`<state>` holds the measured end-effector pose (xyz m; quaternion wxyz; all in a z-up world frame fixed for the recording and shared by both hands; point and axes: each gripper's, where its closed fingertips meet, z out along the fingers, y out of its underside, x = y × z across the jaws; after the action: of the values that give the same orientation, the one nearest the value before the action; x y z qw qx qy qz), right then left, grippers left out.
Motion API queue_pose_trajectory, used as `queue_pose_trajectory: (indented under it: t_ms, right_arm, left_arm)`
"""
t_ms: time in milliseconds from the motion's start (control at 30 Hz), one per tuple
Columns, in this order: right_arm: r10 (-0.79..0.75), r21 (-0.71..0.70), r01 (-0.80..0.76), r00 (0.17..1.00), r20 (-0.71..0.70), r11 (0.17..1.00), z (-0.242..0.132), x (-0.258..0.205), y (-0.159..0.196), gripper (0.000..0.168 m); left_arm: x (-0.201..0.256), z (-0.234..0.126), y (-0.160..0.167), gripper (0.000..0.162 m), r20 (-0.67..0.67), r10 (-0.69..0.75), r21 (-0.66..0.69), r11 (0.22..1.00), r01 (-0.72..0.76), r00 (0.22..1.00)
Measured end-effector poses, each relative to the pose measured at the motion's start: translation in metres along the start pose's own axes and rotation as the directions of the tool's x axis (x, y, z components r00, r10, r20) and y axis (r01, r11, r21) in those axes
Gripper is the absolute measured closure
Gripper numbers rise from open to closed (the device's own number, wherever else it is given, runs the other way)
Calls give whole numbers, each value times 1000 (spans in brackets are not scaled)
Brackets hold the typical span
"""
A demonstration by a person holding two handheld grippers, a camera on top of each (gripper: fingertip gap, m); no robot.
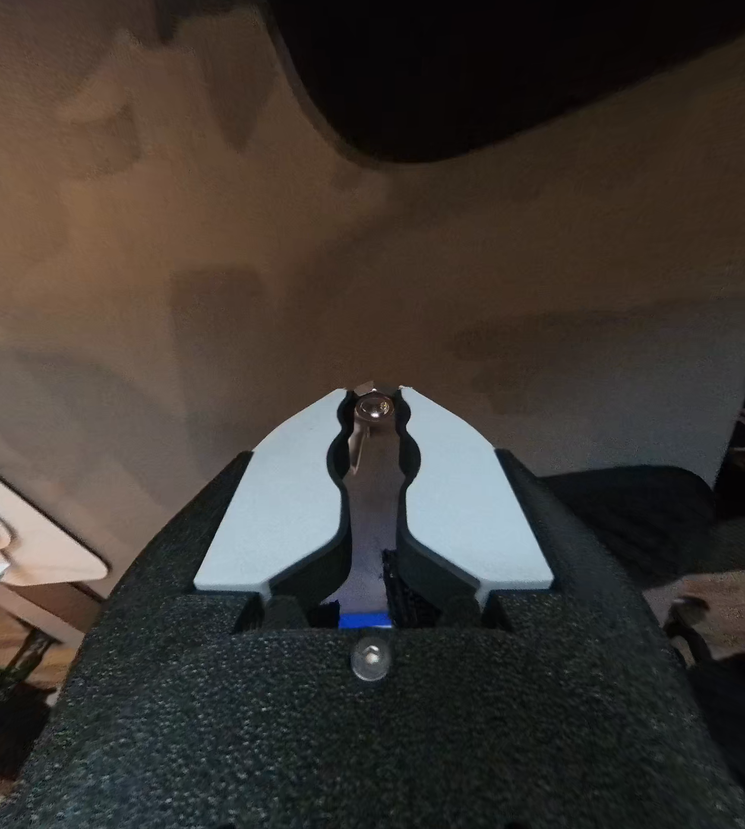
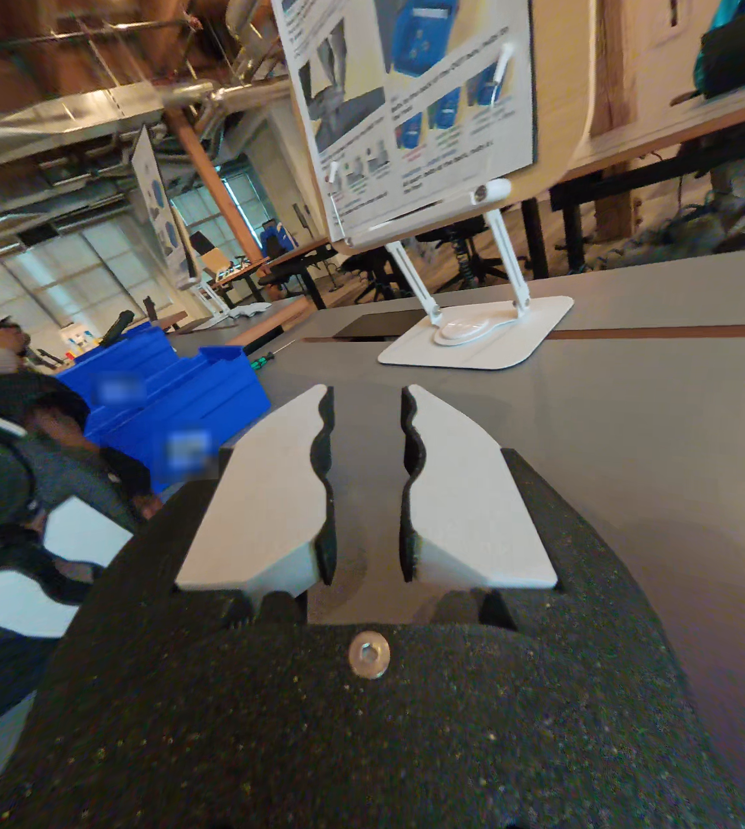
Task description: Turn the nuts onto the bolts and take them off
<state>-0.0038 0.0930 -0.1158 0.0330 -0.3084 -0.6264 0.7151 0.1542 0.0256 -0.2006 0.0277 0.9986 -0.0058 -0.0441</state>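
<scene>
In the left wrist view my left gripper point(image 1: 376, 391) is shut on a small metal bolt point(image 1: 375, 409), pinched between the white fingertips. The bolt's rounded socket head faces the camera. A hex-shaped metal piece, which looks like a nut point(image 1: 367, 386), sits at the very tip. The gripper is held close over a blurred beige-grey surface point(image 1: 406, 269). In the right wrist view my right gripper point(image 2: 365, 390) is open and empty, low over the grey table point(image 2: 608, 448). No bolt or nut shows in that view.
A white document stand point(image 2: 478, 341) holding a printed sheet stands on the table ahead of the right gripper; its base also shows in the left wrist view point(image 1: 25, 538). Blue bins point(image 2: 173, 390) and a green-handled screwdriver point(image 2: 267, 356) lie to the left. A person point(image 2: 25, 448) is at the far left. Spacing between my two grippers at the tips: around 20 centimeters.
</scene>
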Motion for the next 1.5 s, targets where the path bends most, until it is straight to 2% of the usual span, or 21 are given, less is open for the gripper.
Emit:
queue_pose_trajectory:
  t_ms: [133,333,667,1000,1233,1400,1500]
  right_arm:
    - [-29,-33,29,999,16,999,2,-3,5,143]
    - [-68,-80,73,996,65,994,8,-15,12,142]
    - [-101,-139,111,992,76,984,12,-19,23,141]
    - [-93,-134,103,993,76,986,12,-19,21,141]
    - [-93,-130,102,993,74,986,11,-18,20,142]
    - [-92,-120,101,993,76,988,10,-19,18,142]
    - [-85,-109,94,993,83,990,8,-20,15,142]
  left_arm:
    - [-10,24,4,145,14,-21,-55,998,22,1000]
    - [-12,43,15,145,3,-46,-84,995,46,999]
    - [-17,50,15,145,20,-48,-97,994,50,999]
    - [-13,52,15,144,1,-55,-91,994,55,998]
    - [-12,51,16,133,-12,-63,-89,994,62,998]
    - [-11,36,11,126,-16,-97,10,995,97,995]
    - [-12,6,-1,119,-19,-168,228,959,168,986]
